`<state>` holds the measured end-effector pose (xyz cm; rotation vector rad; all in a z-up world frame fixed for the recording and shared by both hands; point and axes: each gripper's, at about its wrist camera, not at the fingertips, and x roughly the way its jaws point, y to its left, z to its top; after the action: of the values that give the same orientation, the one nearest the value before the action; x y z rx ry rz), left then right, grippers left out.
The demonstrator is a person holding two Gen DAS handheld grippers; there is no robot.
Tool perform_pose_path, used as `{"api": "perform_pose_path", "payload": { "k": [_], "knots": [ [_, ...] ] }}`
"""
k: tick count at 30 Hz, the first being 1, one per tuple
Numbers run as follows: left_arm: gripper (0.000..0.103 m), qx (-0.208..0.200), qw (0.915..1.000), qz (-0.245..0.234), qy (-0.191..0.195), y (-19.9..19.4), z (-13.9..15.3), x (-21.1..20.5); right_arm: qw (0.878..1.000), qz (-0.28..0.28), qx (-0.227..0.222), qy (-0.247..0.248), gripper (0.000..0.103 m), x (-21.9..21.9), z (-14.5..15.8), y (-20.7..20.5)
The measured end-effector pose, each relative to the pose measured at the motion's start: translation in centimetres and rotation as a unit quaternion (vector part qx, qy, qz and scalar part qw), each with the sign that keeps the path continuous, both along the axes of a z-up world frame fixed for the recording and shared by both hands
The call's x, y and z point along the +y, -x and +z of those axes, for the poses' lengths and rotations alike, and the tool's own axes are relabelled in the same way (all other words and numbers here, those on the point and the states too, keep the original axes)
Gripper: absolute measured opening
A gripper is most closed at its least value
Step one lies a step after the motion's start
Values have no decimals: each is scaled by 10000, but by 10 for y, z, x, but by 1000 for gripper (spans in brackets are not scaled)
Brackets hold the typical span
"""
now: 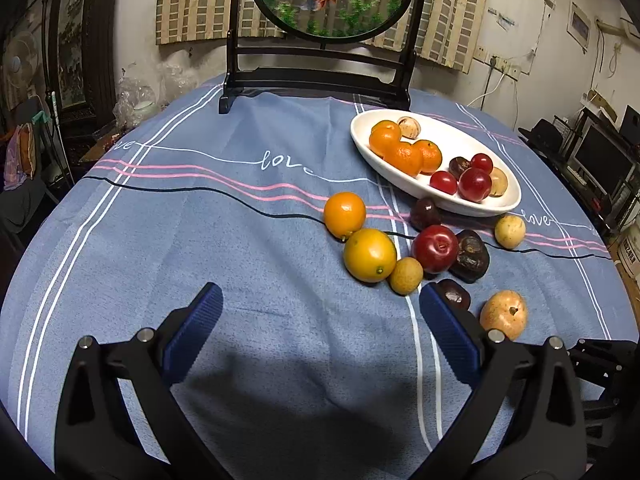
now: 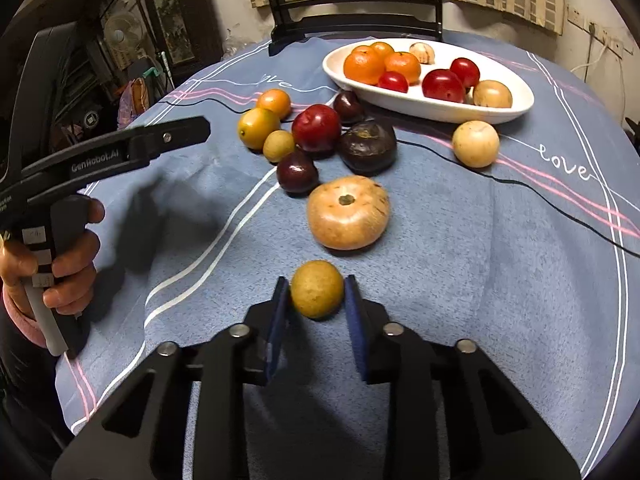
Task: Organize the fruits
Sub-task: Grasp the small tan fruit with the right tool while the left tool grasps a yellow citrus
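My right gripper [image 2: 317, 282] is shut on a small yellow-brown fruit [image 2: 317, 298], its blue pads pressing both sides, low over the blue tablecloth. Just beyond it lies a large tan fruit [image 2: 348, 212]. Further off is a cluster of two oranges [image 1: 345, 214], a red fruit [image 1: 435, 248], dark purple fruits [image 2: 367, 146] and a small yellow one [image 1: 406, 276]. The white oval dish [image 1: 452, 136] holds several oranges and red fruits. My left gripper [image 1: 320, 294] stands open over bare cloth, to the left of the cluster.
A pale round fruit [image 2: 476, 144] lies alone near the dish. A black wooden stand [image 1: 316, 76] with a round fish picture stands at the table's far edge. A hand [image 2: 68, 264] holds the left gripper's handle. The table edge curves close on the right.
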<state>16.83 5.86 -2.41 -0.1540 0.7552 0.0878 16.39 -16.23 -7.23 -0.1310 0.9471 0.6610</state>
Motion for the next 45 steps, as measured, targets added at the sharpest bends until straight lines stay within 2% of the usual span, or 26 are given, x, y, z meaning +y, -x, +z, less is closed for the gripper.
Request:
{"api": "perform_pose_path", "payload": {
  "k": [5, 9, 16, 19, 29, 35, 39, 45],
  "knots": [
    [100, 29, 10000, -11, 23, -1, -2, 1, 9996, -73, 20, -267, 26, -10, 4, 0],
    [96, 195, 9980, -80, 598, -16, -5, 8, 9987, -233, -51, -448, 26, -21, 11, 0],
    [56, 393, 9952, -239, 865, -50, -6, -2, 9982, -351, -63, -474, 26, -26, 14, 0],
    [48, 430, 9957, -241, 784, -57, -8, -8, 9982, -348, -72, -478, 26, -25, 15, 1],
    [48, 540, 9942, -136, 925, -64, -15, -4, 9981, -316, -110, -515, 26, -26, 17, 3],
    [40, 623, 9911, -165, 1163, -69, -21, -2, 9981, -320, -91, -516, 26, -26, 18, 3],
    [40, 684, 9917, -163, 1072, -71, -24, -7, 9981, -331, -90, -516, 26, -26, 18, 3],
    [39, 700, 9897, -150, 1236, -71, -27, -3, 9980, -352, -98, -515, 26, -27, 18, 3]
  ]
}}
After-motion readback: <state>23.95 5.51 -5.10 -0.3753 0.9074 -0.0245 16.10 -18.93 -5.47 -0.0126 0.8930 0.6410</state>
